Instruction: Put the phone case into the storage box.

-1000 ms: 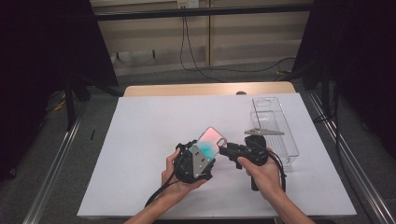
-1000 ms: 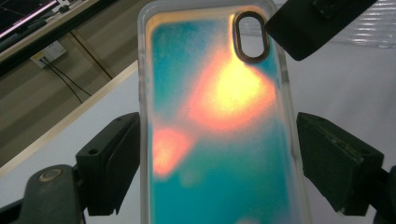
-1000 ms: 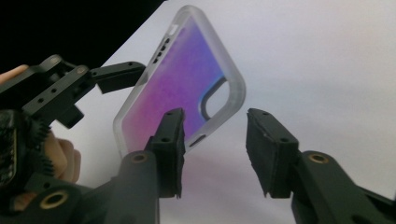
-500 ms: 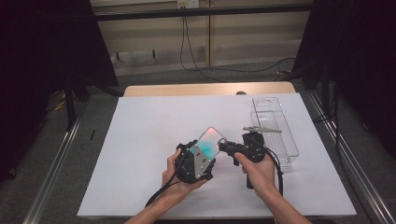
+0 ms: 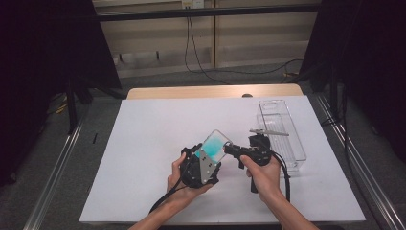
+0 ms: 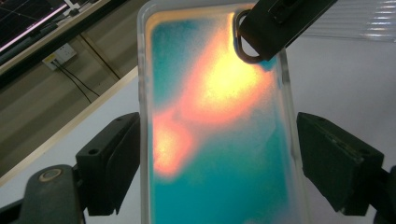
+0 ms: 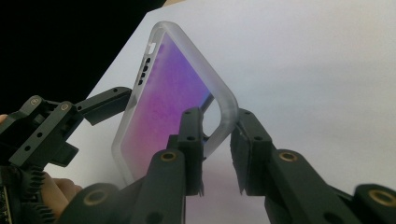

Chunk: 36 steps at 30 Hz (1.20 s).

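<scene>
White paper-covered table (image 5: pixel 143 124), near centre: translucent teal-and-orange plastic phone case (image 5: pixel 214 143) held tilted above it, clamped across its width by left gripper (image 5: pixel 205 160). Right gripper (image 7: pixel 217 140) jaws just closed narrow onto its far corner. Probably a regrip; next called for: firm pinch before any left release.

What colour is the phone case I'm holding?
Phone case: teal with an orange-yellow glow, clear frosted rim; best in left gripper view.

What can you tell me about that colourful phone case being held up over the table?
The phone case is a soft-looking shell with a frosted clear rim and a back that shimmers teal, orange and purple. It has a camera cut-out at one corner. It is held tilted above the white table. The left gripper clamps its long sides, and the right gripper has been closing on the rim by the cut-out.
</scene>
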### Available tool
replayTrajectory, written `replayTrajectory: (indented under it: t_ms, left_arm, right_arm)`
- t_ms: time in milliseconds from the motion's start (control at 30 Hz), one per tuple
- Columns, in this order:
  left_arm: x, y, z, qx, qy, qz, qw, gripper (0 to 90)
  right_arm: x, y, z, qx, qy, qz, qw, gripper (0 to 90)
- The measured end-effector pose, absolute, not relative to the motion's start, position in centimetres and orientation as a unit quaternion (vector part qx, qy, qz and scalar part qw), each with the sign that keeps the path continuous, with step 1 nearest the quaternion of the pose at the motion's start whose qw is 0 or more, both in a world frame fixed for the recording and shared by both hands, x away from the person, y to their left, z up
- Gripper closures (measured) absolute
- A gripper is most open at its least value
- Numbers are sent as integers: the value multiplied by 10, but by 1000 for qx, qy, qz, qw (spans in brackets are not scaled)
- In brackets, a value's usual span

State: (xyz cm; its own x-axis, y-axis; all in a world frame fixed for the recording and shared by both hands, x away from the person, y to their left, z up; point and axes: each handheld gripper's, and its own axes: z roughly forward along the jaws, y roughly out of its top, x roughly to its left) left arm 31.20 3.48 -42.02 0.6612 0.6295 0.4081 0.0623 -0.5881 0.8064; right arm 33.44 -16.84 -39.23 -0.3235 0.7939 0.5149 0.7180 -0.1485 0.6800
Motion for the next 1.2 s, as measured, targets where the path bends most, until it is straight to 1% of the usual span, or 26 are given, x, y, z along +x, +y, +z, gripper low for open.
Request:
replayTrajectory:
  t_ms: [200,467,767,867,1000,1067,1200]
  left_arm:
    - [315,35,-422,818,216,349,402,168]
    - [321,38,-424,816,234,338,406,165]
    - [325,40,-424,817,243,323,412,156]
    - [326,40,-424,818,255,307,416,148]
    - [328,41,-424,818,259,294,421,116]
    - [330,42,-424,818,262,287,424,85]
    - [331,44,-422,816,266,278,431,71]
  right_arm:
    - [334,-169,-392,580,646,496,34,775]
    - [335,-168,-390,575,635,516,8,821]
    - [337,-168,-390,573,634,519,0,827]
    - [338,-168,-390,570,637,518,1,827]
    - [339,-169,-391,568,639,519,-1,828]
    - [339,-169,-391,567,640,518,3,829]
    - [339,-171,-390,566,640,519,5,829]
